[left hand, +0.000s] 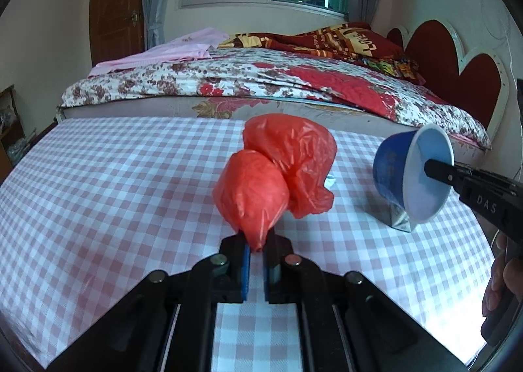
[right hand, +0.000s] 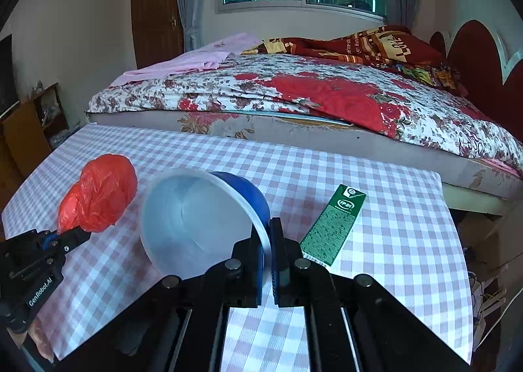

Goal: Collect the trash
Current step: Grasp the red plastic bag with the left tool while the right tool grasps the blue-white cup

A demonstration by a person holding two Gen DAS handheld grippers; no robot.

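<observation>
My left gripper (left hand: pixel 257 243) is shut on the edge of a red plastic bag (left hand: pixel 278 172) and holds it above the checked table; the bag bulges forward from the jaws and also shows in the right wrist view (right hand: pixel 101 195). My right gripper (right hand: pixel 267 234) is shut on the rim of a blue cup with a white inside (right hand: pixel 199 221), tilted on its side above the table. The cup (left hand: pixel 412 172) and the right gripper (left hand: pixel 438 172) show at the right of the left wrist view. The left gripper (right hand: pixel 70 236) shows at the left of the right wrist view.
A flattened green carton (right hand: pixel 333 225) lies on the pink checked tablecloth (right hand: pixel 392 241) right of the cup. A silver wrapper (left hand: pixel 400 220) lies under the cup. A bed with a floral quilt (left hand: pixel 261 78) stands behind the table. The table's right edge drops to floor clutter (right hand: pixel 483 290).
</observation>
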